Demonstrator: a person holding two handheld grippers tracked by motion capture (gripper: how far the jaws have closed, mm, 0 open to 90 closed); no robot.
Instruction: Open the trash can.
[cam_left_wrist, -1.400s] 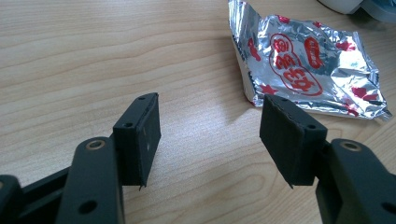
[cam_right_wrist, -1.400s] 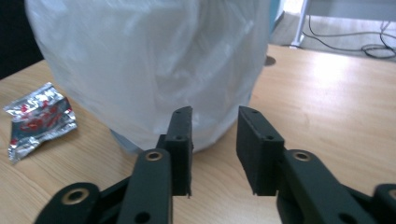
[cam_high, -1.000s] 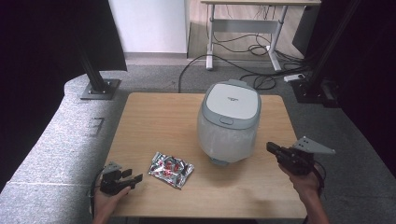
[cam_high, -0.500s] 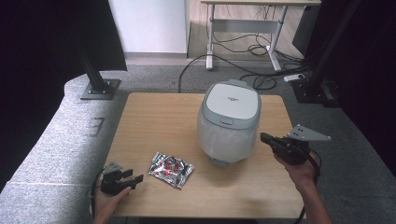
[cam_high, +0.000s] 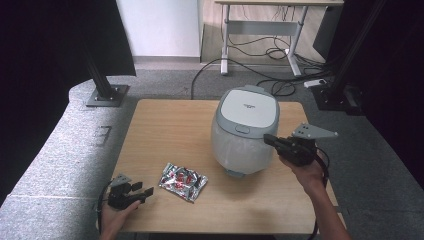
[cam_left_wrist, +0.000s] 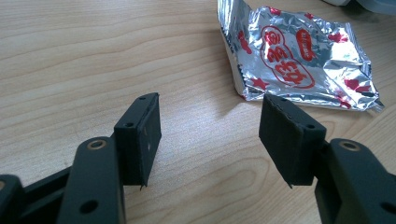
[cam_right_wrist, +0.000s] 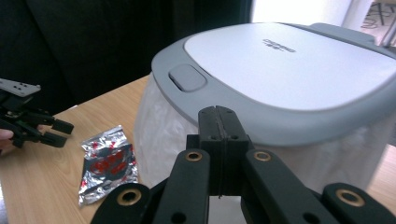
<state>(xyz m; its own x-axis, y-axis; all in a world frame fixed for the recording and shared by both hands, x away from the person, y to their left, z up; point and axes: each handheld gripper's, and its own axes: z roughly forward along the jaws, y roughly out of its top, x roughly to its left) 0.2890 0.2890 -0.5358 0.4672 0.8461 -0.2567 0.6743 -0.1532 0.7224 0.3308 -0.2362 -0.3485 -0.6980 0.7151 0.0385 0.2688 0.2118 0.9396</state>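
My right claw (cam_right_wrist: 218, 116) is pinched shut on nothing, tips level with the rim of the lidded bin (cam_high: 245, 131) at the tabletop's (cam_high: 165, 130) far right. Best to press the lid's release button (cam_right_wrist: 187, 78) squarely. My left claw (cam_left_wrist: 212, 135) is spread wide, just short of the foil packet (cam_left_wrist: 299, 58).

Wooden table (cam_high: 165, 130) is sitting on grey carpet (cam_high: 65, 135), with a grey padded surround wrapping its left and near sides. Black curtains (cam_high: 45, 45) are hanging on both sides, left and right. Two black stand posts on base plates (cam_high: 103, 92) are standing at the far corners. White wall panel (cam_high: 160, 25) is showing at the back. A desk with a white frame (cam_high: 265, 25) is standing beyond, cables (cam_high: 260, 55) trailing under it. A power strip (cam_high: 314, 83) is lying on the floor.
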